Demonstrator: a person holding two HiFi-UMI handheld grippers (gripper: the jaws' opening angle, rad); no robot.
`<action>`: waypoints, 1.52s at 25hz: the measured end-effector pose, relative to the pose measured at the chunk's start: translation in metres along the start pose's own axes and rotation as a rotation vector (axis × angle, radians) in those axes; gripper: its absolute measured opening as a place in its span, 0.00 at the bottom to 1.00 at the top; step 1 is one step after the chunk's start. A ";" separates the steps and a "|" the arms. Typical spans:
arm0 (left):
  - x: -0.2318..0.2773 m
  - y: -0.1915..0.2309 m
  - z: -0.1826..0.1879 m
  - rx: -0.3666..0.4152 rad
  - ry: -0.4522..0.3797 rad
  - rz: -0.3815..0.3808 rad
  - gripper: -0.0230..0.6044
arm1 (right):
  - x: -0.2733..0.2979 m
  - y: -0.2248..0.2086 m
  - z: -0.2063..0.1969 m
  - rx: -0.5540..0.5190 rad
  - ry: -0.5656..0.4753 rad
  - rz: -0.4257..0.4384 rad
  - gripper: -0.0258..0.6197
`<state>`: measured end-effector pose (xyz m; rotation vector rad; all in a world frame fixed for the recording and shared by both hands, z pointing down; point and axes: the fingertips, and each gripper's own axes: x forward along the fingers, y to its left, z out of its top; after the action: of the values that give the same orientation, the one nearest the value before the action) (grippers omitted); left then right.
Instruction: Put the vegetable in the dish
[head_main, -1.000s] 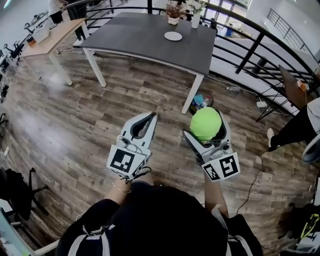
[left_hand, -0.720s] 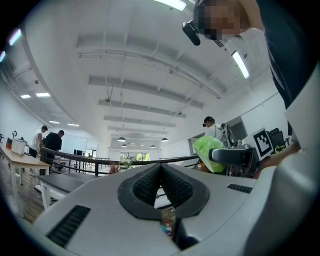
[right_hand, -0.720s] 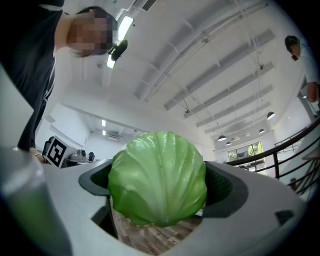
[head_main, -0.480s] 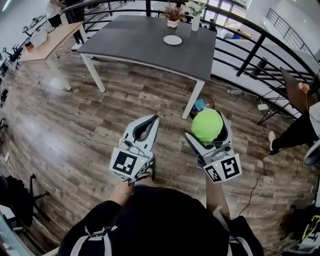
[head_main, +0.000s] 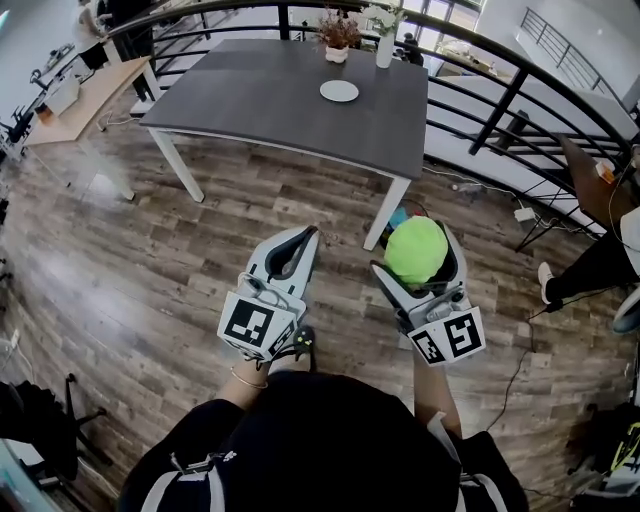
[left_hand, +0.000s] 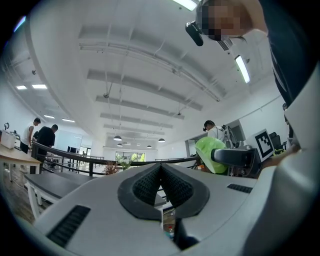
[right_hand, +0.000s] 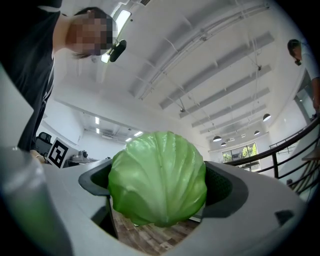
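Note:
A round green cabbage is clamped in my right gripper, held above the wooden floor in front of the person; in the right gripper view the cabbage fills the space between the two jaws. My left gripper is beside it on the left, shut and empty, its pads pressed together. The cabbage also shows at the right of the left gripper view. A small white dish lies on the dark grey table ahead, well beyond both grippers.
A potted plant and a white vase stand at the table's far edge. A black railing curves behind and to the right. A light wooden desk is at the far left. A bin with items sits by the table leg.
The view has shifted toward the table, which now sits slightly nearer and more to the left. Both grippers keep their pose, the cabbage still gripped in the right one.

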<state>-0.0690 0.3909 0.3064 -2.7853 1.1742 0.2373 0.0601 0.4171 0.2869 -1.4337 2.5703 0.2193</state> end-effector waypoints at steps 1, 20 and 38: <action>0.005 0.007 0.001 0.000 -0.002 -0.004 0.05 | 0.007 -0.002 -0.001 -0.001 0.000 -0.005 0.85; 0.078 0.123 -0.015 -0.009 -0.015 -0.103 0.05 | 0.130 -0.035 -0.030 -0.020 -0.010 -0.070 0.85; 0.115 0.154 -0.030 -0.014 -0.013 -0.088 0.05 | 0.177 -0.062 -0.037 -0.015 -0.021 -0.021 0.85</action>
<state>-0.0970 0.1982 0.3083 -2.8349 1.0477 0.2559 0.0184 0.2305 0.2784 -1.4556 2.5407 0.2501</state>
